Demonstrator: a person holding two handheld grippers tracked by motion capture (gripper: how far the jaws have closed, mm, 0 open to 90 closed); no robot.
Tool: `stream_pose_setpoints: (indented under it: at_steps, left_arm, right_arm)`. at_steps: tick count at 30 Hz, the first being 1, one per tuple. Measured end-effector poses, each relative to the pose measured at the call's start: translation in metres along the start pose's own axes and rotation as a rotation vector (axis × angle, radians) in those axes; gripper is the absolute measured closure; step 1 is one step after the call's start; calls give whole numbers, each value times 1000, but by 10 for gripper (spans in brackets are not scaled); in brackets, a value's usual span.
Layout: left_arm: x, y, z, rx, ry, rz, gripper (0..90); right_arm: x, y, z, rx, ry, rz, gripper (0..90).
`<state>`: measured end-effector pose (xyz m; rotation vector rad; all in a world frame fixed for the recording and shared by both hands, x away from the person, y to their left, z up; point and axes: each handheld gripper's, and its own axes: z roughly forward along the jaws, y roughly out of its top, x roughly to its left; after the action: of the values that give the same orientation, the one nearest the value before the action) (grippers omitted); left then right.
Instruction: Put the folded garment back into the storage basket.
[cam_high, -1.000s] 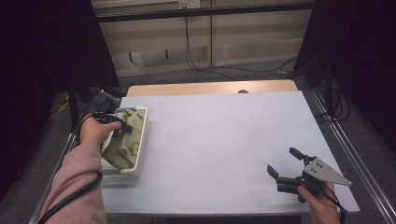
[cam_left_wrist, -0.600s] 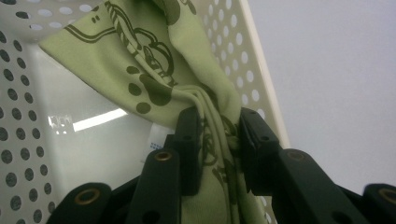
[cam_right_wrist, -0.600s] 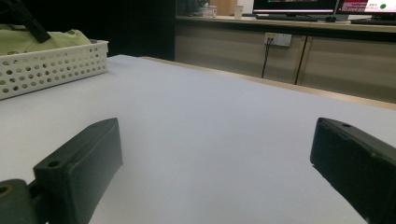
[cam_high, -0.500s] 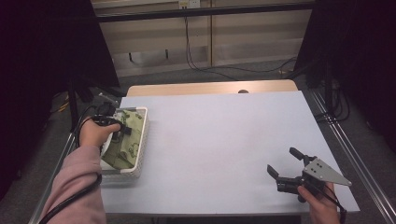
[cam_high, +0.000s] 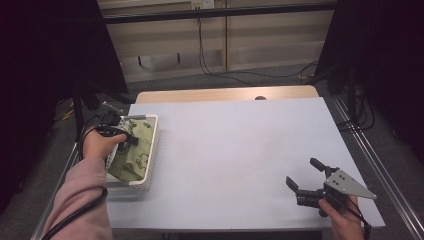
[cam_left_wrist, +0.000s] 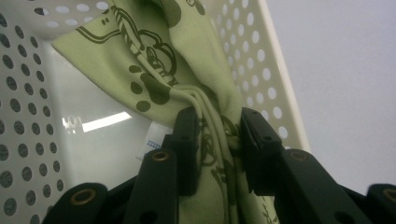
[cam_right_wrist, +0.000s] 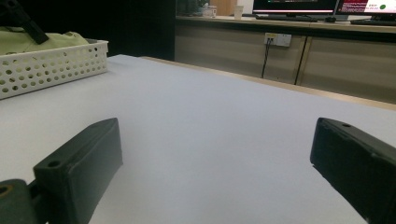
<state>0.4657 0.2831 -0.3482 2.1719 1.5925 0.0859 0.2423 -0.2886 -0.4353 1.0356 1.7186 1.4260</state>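
The left gripper (cam_high: 131, 140) is positioned inside the white perforated basket (cam_high: 154, 146), which stands at the left edge of the worktop (cam_high: 235, 150). In the left gripper view, its jaws are clamped on a bunched fold of the green patterned cloth (cam_left_wrist: 187, 88), with the fabric pinched between both pads and drawn taut above them. A small white label (cam_left_wrist: 154, 142) on the cloth sits just beside the left-hand jaw. The cloth (cam_high: 132, 157) occupies the interior of the basket, its bulk lying toward the near end, and dark printed motifs cover its surface. The person's left hand (cam_high: 100, 145) grips the tool body, and a pink sleeve (cam_high: 82, 200) extends back to the near edge, with a black cable looped beside it. The right gripper (cam_high: 305, 177) is held at the near right corner of the worktop, well apart from the basket. Its jaws stand wide apart with nothing between them, and the right gripper view looks across bare worktop toward the basket (cam_right_wrist: 51, 65) at the far left.
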Motion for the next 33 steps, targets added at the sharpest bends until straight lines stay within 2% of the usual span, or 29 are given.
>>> stream_pose_setpoints:
  at_steps: [1, 2, 3, 4, 5, 6, 7, 8, 9, 10, 11, 12, 13, 18, 19, 20, 21, 23, 24, 26, 28, 29, 30, 31, 32, 33]
  left_arm:
    - [-1, -1, 1, -30, -6, -39, 692]
    - [1, -2, 1, -19, 18, -2, 691]
    - [2, -2, 1, -32, -10, -18, 690]
    - [1, -4, 2, -51, 14, -43, 690]
    - [3, -4, 1, -33, -5, -37, 689]
    - [4, -5, 1, -45, -1, -43, 688]
    - [7, -5, 0, -20, 10, -9, 685]
    - [5, -6, 2, -52, 1, -47, 682]
    - [6, -7, 2, -54, 2, -51, 681]
    - [8, -7, 0, -29, 10, -18, 678]
    - [9, -7, 0, -30, 9, -23, 677]
    - [8, -8, 0, -54, 4, -41, 676]
    - [7, -8, 1, -68, 25, -49, 675]
    - [9, -9, 0, -57, 9, -51, 665]
    - [12, -9, -2, -19, 12, -1, 664]
    - [10, -9, 0, -65, 15, -38, 662]
    - [10, -10, 1, -73, 17, -44, 660]
    - [11, -11, 1, -72, 21, -40, 656]
    - [13, -11, -1, -45, 27, -10, 654]
    - [12, -12, 0, -69, 18, -46, 651]
    - [13, -12, -1, -75, 26, -42, 651]
    - [15, -12, -2, -56, 36, -19, 651]
    - [13, -13, 0, -91, 40, -48, 650]
    - [15, -13, -2, -75, 25, -43, 651]
    - [14, -14, 0, -92, 47, -52, 651]
    - [17, -15, 1, -80, 47, -20, 651]
  right_arm:
    - [0, 0, 0, -2, 2, 0, 18]
    - [0, 0, 0, -1, 0, 0, 18]
    - [0, 0, 0, -1, 0, 2, 18]
    - [0, 0, 0, -1, 0, 2, 18]
    - [0, 0, 0, 0, -1, 2, 18]
    - [0, 0, 0, -4, 3, 0, 18]
    - [0, 0, 0, -5, 3, 0, 18]
    - [0, 0, -1, -5, 2, 1, 18]
    - [0, 0, 0, -5, 3, 0, 18]
    - [0, 0, 0, -4, 2, 0, 18]
    - [0, 0, 0, -4, 2, 0, 18]
    - [0, 0, 0, -5, 2, 0, 18]
    - [0, 0, 0, -6, 3, 0, 18]
    - [0, 0, 0, -5, 2, 0, 18]
    - [0, 0, 0, -5, 2, -1, 18]
    - [0, 0, 0, -5, 2, 0, 18]
    - [0, 0, 0, -5, 2, 0, 18]
    - [0, 0, 0, -5, 3, 1, 18]
    - [0, 0, 0, -5, 2, 0, 18]
    - [0, 0, 0, -5, 3, -1, 18]
    - [0, 0, 0, -5, 3, -2, 18]
    - [0, 0, 0, -5, 3, -1, 18]
    - [0, 0, 0, -5, 3, -1, 18]
    - [0, 0, 0, -5, 2, -1, 18]
    - [0, 0, 0, -5, 2, -1, 18]
    - [0, 0, 0, -4, 3, -1, 18]
